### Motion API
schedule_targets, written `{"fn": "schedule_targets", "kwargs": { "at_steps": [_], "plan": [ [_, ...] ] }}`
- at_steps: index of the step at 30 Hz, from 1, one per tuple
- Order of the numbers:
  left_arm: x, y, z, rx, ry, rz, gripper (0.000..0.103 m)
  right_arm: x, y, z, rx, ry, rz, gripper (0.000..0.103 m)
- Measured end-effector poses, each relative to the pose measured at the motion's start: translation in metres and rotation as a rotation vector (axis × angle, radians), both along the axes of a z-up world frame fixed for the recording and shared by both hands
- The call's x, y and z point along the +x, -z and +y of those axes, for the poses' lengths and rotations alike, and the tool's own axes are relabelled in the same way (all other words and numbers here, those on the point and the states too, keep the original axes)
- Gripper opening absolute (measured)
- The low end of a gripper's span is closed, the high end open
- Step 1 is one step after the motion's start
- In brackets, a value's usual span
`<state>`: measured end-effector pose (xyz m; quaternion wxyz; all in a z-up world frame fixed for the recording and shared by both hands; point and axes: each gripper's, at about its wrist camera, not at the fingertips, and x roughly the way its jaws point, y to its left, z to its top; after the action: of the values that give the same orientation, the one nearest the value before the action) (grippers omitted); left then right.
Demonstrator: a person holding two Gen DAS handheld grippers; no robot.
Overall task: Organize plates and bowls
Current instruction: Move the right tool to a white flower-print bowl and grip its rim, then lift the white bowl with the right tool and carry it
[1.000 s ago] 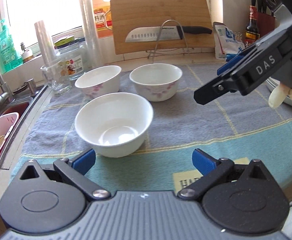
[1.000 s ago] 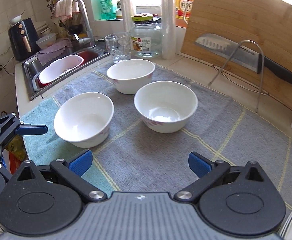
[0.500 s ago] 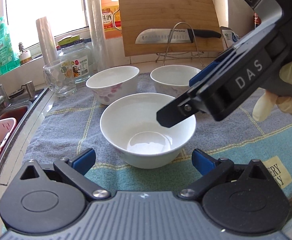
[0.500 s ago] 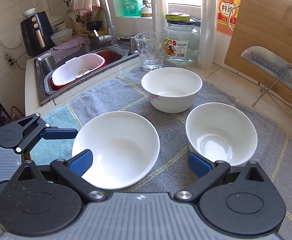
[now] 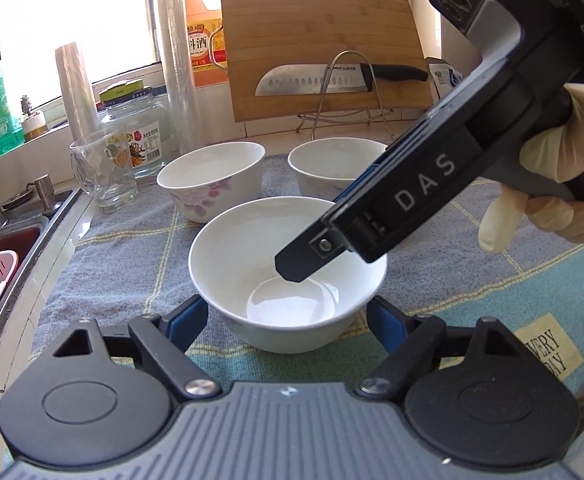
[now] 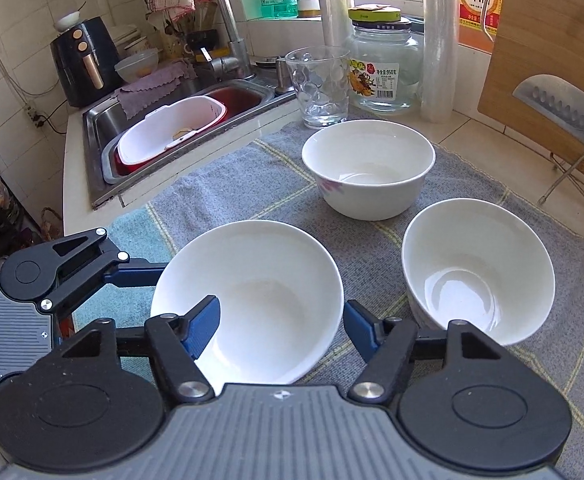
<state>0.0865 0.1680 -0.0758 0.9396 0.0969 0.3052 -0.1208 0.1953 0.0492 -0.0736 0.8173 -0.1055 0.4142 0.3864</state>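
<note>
At the very beginning of the task, judging from how things lie: three white bowls, each standing apart on the grey towel (image 5: 124, 264) over the bench (image 6: 463, 128), none nested into another, and no plate to find in either view

Working now on the near bowl (image 5: 232, 264), at the front edge of the towel and closest to both cameras. Closing on it with the left tongs (image 5: 286, 320), one blue pad at each side of the outer wall, low down; impossible to tell whether already pressing or only just beside. Pinching the same bowl with the right tongs (image 6: 280, 328), one finger (image 6: 204, 328) down inside the bowl, the other against the outside of the wall, so gripped across the rim.

Behind it, untouched: the flowered bowl (image 5: 212, 176) near the drinking glass (image 5: 104, 176), and the third bowl (image 5: 323, 164) to the right of it, in front of the cutting board (image 5: 323, 40).

Left to do, most probably: lifting the near bowl, setting it into one of the other two, then stacking the remaining one, and finding the plates, if any
</note>
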Motion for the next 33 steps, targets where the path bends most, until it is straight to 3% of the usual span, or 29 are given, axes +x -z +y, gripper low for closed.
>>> {"fn": "schedule_targets", "kwargs": {
  "at_steps": [20,33],
  "plan": [
    [-0.006,-0.011,-0.008,0.018,0.042,0.01,0.086,-0.009,-0.01,-0.012,0.029,0.021,0.031,0.072],
    [-0.007,-0.022,-0.038,-0.009,0.192,0.026,0.086,-0.034,-0.023,-0.067,0.053,0.129,0.026,0.072]
  ]
}}
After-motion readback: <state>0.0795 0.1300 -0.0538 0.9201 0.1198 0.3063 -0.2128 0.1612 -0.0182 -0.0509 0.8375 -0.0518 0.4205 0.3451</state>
